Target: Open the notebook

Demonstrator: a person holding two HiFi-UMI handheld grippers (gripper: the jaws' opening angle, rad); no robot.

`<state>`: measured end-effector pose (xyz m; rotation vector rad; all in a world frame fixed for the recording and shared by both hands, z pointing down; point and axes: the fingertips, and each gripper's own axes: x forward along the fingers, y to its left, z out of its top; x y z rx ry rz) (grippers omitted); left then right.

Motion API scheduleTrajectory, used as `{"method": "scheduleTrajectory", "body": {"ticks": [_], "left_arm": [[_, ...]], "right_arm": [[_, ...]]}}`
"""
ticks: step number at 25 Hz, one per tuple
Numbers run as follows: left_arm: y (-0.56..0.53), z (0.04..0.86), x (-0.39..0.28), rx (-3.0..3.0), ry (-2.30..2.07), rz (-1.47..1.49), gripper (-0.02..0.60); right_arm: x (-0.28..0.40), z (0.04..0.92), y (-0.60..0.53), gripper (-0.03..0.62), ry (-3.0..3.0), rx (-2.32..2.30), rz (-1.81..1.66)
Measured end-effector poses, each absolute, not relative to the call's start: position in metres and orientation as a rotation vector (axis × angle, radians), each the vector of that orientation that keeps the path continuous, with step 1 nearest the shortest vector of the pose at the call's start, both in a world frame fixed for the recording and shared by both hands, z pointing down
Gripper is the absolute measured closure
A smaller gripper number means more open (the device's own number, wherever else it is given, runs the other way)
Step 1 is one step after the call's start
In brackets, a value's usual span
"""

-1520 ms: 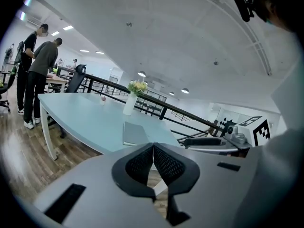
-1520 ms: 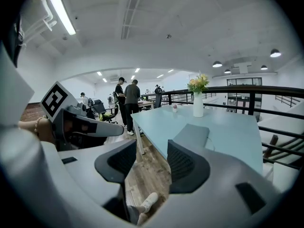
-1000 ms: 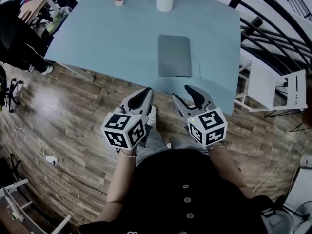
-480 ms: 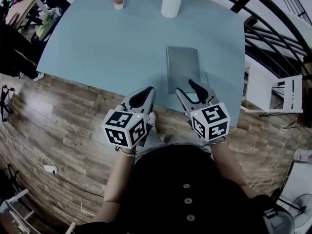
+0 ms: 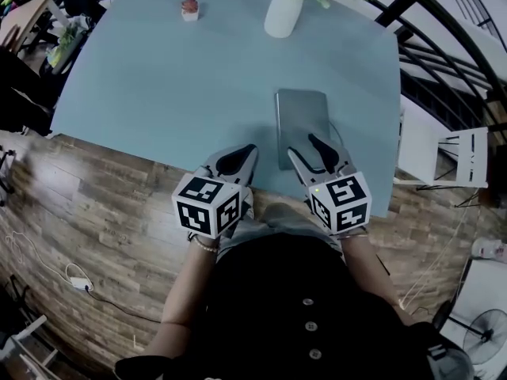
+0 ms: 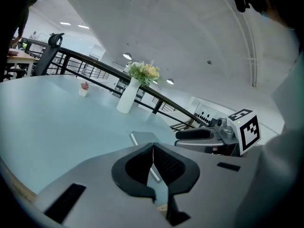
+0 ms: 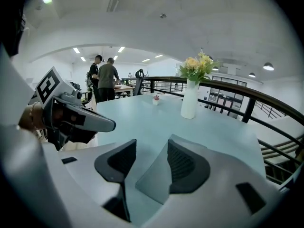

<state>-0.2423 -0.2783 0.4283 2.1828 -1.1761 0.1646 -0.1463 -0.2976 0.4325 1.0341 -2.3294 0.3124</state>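
The grey notebook (image 5: pixel 301 115) lies closed on the light blue table (image 5: pixel 174 77), near its front right edge. My right gripper (image 5: pixel 311 150) is open and sits over the notebook's near end. In the right gripper view the notebook (image 7: pixel 153 175) shows in the gap of my right gripper (image 7: pixel 147 163), with nothing gripped. To the left, at the table's front edge, my left gripper (image 5: pixel 242 157) holds nothing. In the left gripper view my left gripper (image 6: pixel 153 163) is shut pad to pad, with the notebook (image 6: pixel 142 137) ahead of it.
A white vase of flowers (image 5: pixel 283 10) stands at the table's back, and a small potted plant (image 5: pixel 189 8) at the back left. A white chair (image 5: pixel 440 153) and a dark railing (image 5: pixel 444 62) lie off the table's right side. Two people (image 7: pixel 105 80) stand far off.
The head view has drawn closer to the table. Both grippers moved forward. The right one went from over the floor to over the notebook's near end.
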Motion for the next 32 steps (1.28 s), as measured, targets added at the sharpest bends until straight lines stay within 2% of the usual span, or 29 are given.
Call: {"method": "scheduleTrajectory", "body": {"ticks": [12,32], "left_arm": [[-0.288,0.459,-0.233,2.139,-1.117,0.203,0.560],[-0.275,0.499,-0.221,2.000,-1.196,0.214,0.560]], "right_arm": [[-0.140,0.462,-0.306,0.434,-2.295,0.958,0.347],[-0.142,0.498,-0.288,0.442,-2.275,0.674,0.341]]}}
